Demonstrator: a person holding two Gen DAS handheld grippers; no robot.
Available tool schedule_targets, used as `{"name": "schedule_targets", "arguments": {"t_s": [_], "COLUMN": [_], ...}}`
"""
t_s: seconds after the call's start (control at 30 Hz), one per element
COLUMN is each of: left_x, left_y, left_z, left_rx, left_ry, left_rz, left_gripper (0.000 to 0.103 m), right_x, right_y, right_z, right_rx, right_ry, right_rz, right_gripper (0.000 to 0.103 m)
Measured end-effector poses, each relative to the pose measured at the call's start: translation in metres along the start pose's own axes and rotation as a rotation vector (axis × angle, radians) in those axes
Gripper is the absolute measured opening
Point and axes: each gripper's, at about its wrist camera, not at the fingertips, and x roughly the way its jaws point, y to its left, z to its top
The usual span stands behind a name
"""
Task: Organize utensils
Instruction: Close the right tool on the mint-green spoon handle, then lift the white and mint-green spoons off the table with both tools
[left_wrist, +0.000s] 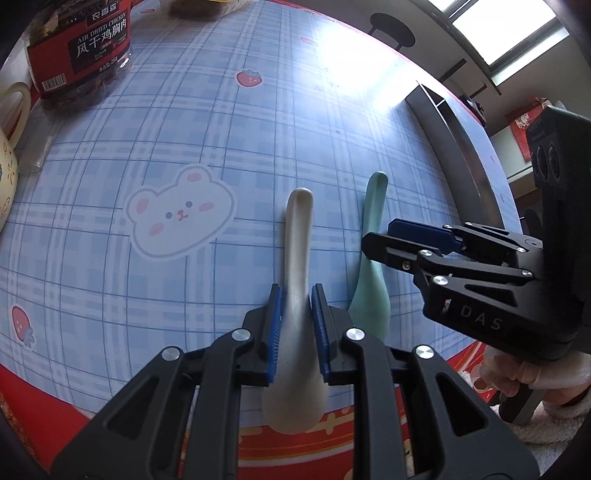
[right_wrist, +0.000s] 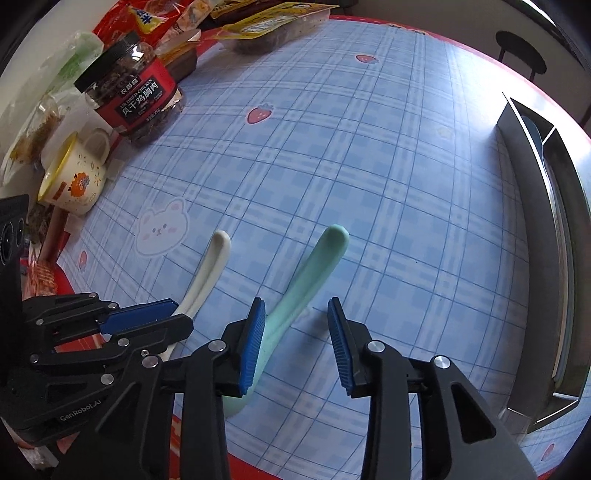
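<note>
Two spoons lie side by side on the checked desk, handles pointing away. The left tool is clamped on the white spoon just above its bowl, a low hold that likely keeps the long handle from swinging when lifted. The right tool stands apart over the green spoon; only its left pad touches or overlaps the neck, so nothing is gripped there yet. The metal organizer tray waits well apart at the desk's right edge, presumably the spoons' destination.
</note>
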Motion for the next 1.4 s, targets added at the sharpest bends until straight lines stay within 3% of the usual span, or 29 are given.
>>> {"name": "schedule_targets", "arguments": {"t_s": [0.03, 0.07, 0.13, 0.2, 0.33, 0.4, 0.47, 0.53, 0.6, 0.73, 0.83, 0.93, 1.0, 1.03, 1.13, 1.4], "left_x": [-0.001, -0.001, -0.003, -0.004, -0.006, -0.006, -0.006, -0.006, -0.007, -0.008, -0.009, -0.009, -0.009, -0.009, -0.009, -0.008], "left_y": [0.002, 0.004, 0.007, 0.008, 0.008, 0.007, 0.009, 0.010, 0.012, 0.012, 0.012, 0.012, 0.012, 0.012, 0.012, -0.002], "left_z": [-0.002, -0.003, -0.006, -0.008, -0.010, -0.010, -0.011, -0.012, -0.013, -0.016, -0.018, -0.020, -0.022, -0.023, -0.025, -0.024], "left_rx": [-0.009, -0.020, -0.038, -0.047, -0.054, -0.067, -0.081, -0.097, -0.106, -0.105, -0.106, -0.121, -0.130, -0.131, -0.128, -0.106], "left_ry": [-0.003, -0.007, -0.015, -0.021, -0.032, -0.035, -0.039, -0.045, -0.047, -0.047, -0.046, -0.051, -0.052, -0.053, -0.053, -0.057], "left_rz": [-0.006, -0.013, -0.021, -0.020, -0.011, -0.015, -0.022, -0.030, -0.033, -0.029, -0.027, -0.033, -0.039, -0.038, -0.031, 0.025], "left_gripper": [0.021, 0.021, 0.021, 0.021, 0.021, 0.021, 0.021, 0.021, 0.021, 0.021, 0.021, 0.021, 0.021, 0.021, 0.021, 0.018], "right_x": [0.000, -0.001, -0.003, -0.006, -0.011, -0.016, -0.023, -0.025, -0.024, -0.015, -0.008, -0.006, -0.007, -0.008, -0.013, -0.031], "right_y": [0.000, -0.001, -0.001, -0.007, -0.030, -0.047, -0.058, -0.059, -0.049, -0.020, -0.005, 0.009, 0.010, 0.007, -0.011, -0.063], "right_z": [-0.001, -0.001, -0.002, -0.006, -0.016, -0.023, -0.027, -0.028, -0.024, -0.019, -0.017, -0.019, -0.022, -0.023, -0.030, -0.047], "right_rx": [-0.006, -0.008, -0.030, -0.029, 0.026, 0.096, 0.146, 0.162, 0.130, 0.058, 0.001, -0.091, -0.124, -0.113, -0.071, 0.002], "right_ry": [0.001, 0.002, -0.004, -0.008, 0.003, -0.003, -0.022, -0.024, -0.029, -0.004, 0.012, 0.007, 0.007, 0.008, 0.009, -0.021], "right_rz": [0.030, 0.041, 0.011, 0.014, -0.017, 0.019, 0.041, 0.093, 0.104, 0.103, 0.054, -0.012, -0.045, -0.044, -0.016, -0.135], "right_gripper": [0.021, 0.019, 0.002, 0.000, 0.000, 0.001, 0.005, 0.022, 0.028, 0.028, 0.032, 0.031, 0.022, 0.016, 0.014, 0.014]}}
